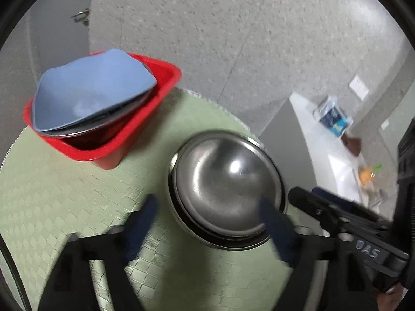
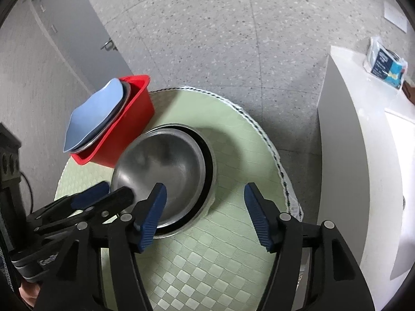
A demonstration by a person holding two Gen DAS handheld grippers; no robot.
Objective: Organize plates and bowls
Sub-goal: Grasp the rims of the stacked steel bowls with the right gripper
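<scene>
A steel bowl [image 1: 228, 181] [image 2: 160, 171] sits tilted inside a wider steel bowl [image 2: 207, 181] on the round green table [image 1: 64, 194] [image 2: 228, 233]. A red bin [image 1: 145, 119] [image 2: 129, 132] behind holds a blue plate [image 1: 96, 90] [image 2: 90, 114] leaning on steel dishes. My left gripper [image 1: 207, 207] is open, its jaws astride the top bowl's near rim; it shows in the right wrist view [image 2: 103, 191]. My right gripper [image 2: 205, 194] is open, its left finger [image 2: 153, 215] over the bowl's near rim.
A white counter [image 2: 363, 155] [image 1: 324, 129] stands to the right with a blue and white packet [image 2: 386, 62] [image 1: 334, 119] on it. Speckled grey floor lies beyond the table. A grey door with a handle [image 2: 109, 44] is at the left.
</scene>
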